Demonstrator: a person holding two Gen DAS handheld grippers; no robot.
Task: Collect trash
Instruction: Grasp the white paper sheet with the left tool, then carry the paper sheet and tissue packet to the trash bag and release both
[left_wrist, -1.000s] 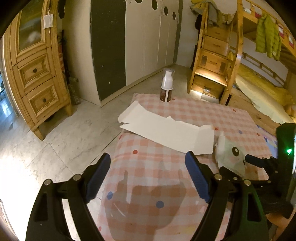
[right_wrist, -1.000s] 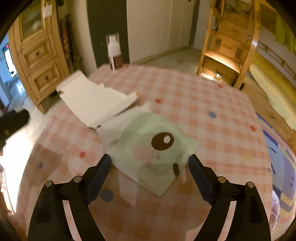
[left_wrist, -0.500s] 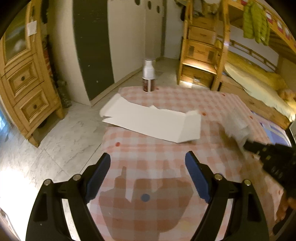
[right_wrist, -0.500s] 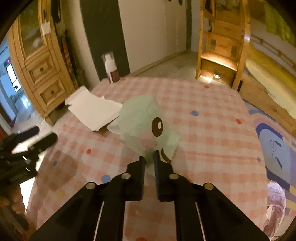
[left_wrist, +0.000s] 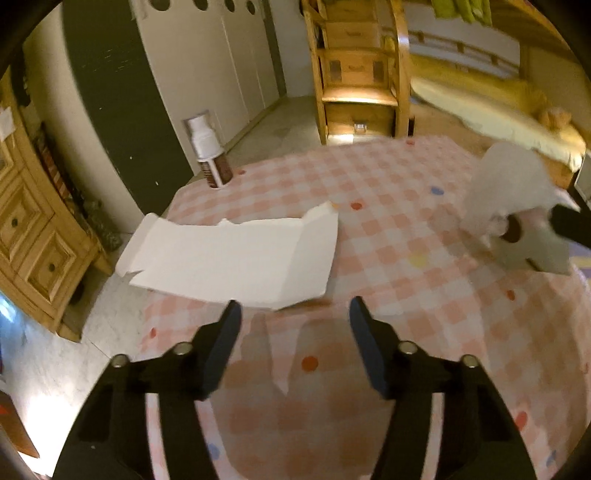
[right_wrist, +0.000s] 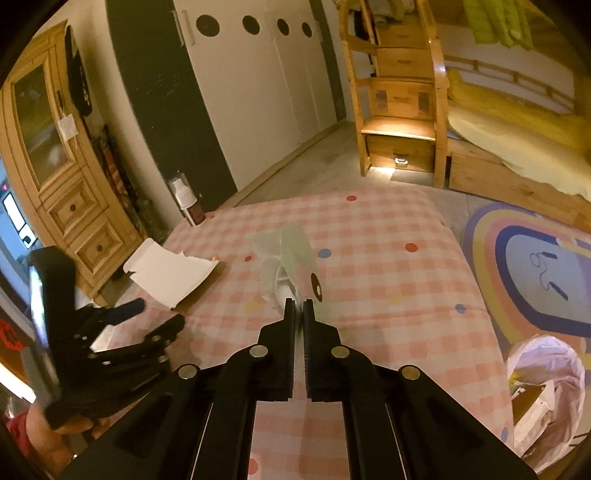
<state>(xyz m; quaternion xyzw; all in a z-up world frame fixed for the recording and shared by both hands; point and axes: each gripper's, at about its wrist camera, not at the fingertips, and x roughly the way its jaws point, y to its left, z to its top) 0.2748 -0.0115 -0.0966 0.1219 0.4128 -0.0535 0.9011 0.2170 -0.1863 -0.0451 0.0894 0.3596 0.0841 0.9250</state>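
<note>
A flattened white cardboard box (left_wrist: 236, 254) lies at the left edge of the pink checked tablecloth (left_wrist: 406, 240). My left gripper (left_wrist: 295, 317) hovers just short of the box's near corner. Its jaws are closing, and only that corner reaches toward the gap, with neither pad touching it. My right gripper (right_wrist: 299, 306) is shut on a pale green wrapper (right_wrist: 295, 251) with a cartoon eye and holds it up off the cloth. In the left wrist view the wrapper (left_wrist: 509, 192) hangs at the far right. The box (right_wrist: 170, 273) and left gripper (right_wrist: 162, 312) also appear in the right wrist view.
A white and brown pump bottle (left_wrist: 208, 155) stands at the table's far left corner. On the floor to the right sits a plastic trash bag (right_wrist: 543, 384) beside a colourful rug (right_wrist: 535, 273). A wooden cabinet (right_wrist: 74, 206) stands left, and bunk-bed stairs (right_wrist: 402, 122) behind.
My right gripper shut on the green wrapper and lifted it off the cloth. My left gripper moved in toward the white box, and its jaws have narrowed.
</note>
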